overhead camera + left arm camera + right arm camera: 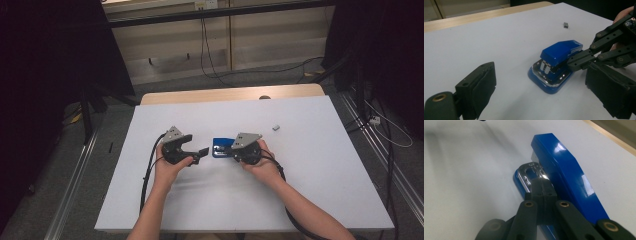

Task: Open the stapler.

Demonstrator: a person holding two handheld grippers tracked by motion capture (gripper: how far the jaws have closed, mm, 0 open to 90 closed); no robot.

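Stapler (557,65), blue, lies on the white counter (310,165). Right tool (541,192), jaws together, reaches inside it, probably pinning it; left tool (541,92) waits spread wide.

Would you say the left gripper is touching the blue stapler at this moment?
Apart. The left gripper view shows the left gripper with its jaws spread wide and bare white table between them and the blue stapler.

No legible text anywhere.
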